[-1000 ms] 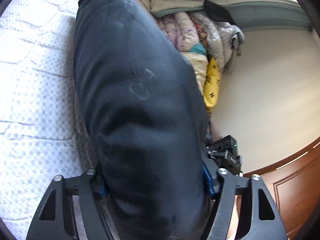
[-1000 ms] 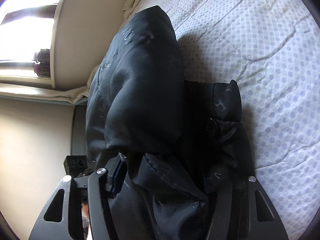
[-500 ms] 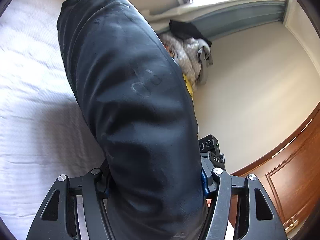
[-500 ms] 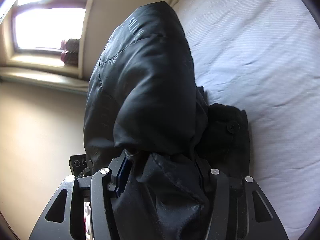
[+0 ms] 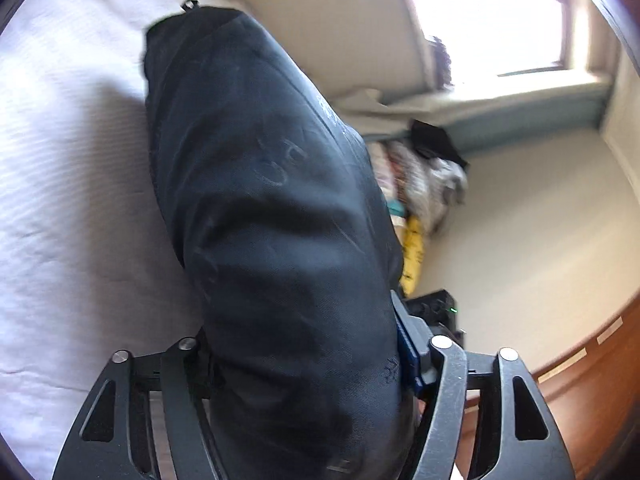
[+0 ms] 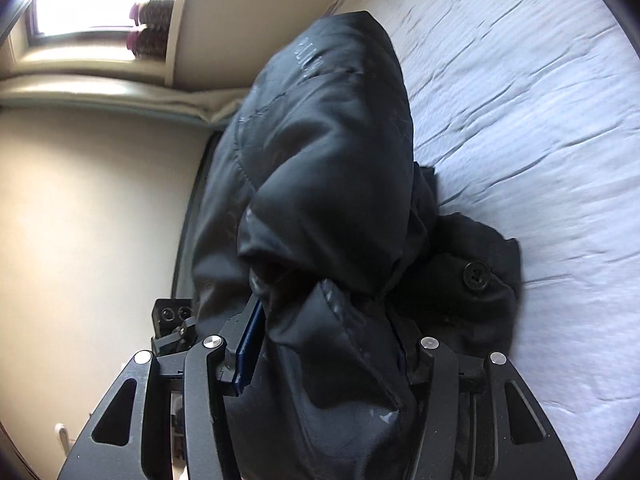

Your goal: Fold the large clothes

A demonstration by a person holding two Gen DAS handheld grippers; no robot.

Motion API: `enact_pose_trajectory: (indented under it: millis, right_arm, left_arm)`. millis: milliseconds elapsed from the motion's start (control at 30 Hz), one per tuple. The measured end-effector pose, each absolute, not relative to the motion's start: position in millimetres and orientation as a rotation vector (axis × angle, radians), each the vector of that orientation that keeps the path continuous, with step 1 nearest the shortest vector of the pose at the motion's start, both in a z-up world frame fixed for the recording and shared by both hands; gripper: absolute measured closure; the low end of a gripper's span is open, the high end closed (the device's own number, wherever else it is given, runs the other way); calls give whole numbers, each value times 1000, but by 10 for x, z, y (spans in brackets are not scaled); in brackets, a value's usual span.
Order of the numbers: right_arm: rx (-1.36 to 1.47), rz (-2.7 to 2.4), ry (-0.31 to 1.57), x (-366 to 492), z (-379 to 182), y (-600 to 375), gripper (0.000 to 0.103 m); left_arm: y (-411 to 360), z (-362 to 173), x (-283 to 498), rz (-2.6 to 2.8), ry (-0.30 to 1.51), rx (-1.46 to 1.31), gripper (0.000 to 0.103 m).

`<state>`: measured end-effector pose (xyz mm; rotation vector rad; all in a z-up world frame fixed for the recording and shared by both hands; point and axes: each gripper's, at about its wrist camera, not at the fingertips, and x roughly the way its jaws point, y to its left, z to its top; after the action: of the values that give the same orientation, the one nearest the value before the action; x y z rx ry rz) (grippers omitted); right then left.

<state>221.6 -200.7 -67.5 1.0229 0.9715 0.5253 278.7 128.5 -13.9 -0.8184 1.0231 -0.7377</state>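
**Padded black jacket held up between two grippers over the bed**

Jacket fabric fills both wrist views. In the left wrist view, the padded black jacket (image 5: 280, 208) runs from 6 o'clock up toward 11 o'clock as a thick roll, its bulk wedged between the black fingers of the left gripper (image 5: 308, 360). The jaws are opening at this moment, yet cloth still packs the whole gap and presses against the blue pad at 4 o'clock. The white quilted bed cover (image 5: 60, 200) lies at 9 o'clock behind the roll. A pile of patterned clothes (image 5: 420, 184) sits at 2 o'clock against the cream wall, beneath the bright window (image 5: 492, 20) at 1 o'clock.

In the right wrist view, the same jacket (image 6: 328, 160) rises from 6 o'clock toward 12 o'clock, bunched in puffy folds. The right gripper (image 6: 324, 356) pinches a fat wad of it, jaws held half apart by the padding. A flap with a round black button (image 6: 476, 274) hangs at 4 o'clock, beside the bed cover (image 6: 540, 100). The other gripper's body peeks out at 8 o'clock.
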Motion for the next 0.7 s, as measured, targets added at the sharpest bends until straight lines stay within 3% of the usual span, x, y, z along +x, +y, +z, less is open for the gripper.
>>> enact_pose_trajectory:
  millis: [100,233,300,433,600,700]
  right_arm:
    - [993,507,1032,2274,-812,-1842,52]
    - [959,477,1087,2265,-962,-1679,44]
    - [947,459,1078,2240,-947,-1674,41]
    - [1003,407,1076,2164,-966,-1754,25]
    - [1222,338,1020,1869,-949,-2149,23]
    - [1140,300,973,1694,-718,-2265,23]
  left_arm:
    - [1445,-296,2810,-647,1087,-807,20]
    - [1610,-323,2752,-503,1107,-767,8]
    - [1661,-206,2706,-452,1081,-736,8]
    - [1785,88,2566,-300,1023,-606,4]
    - [1828,472,2229,-209,920,-432,1]
    - [1730,646,1996,-145,858,-307,1]
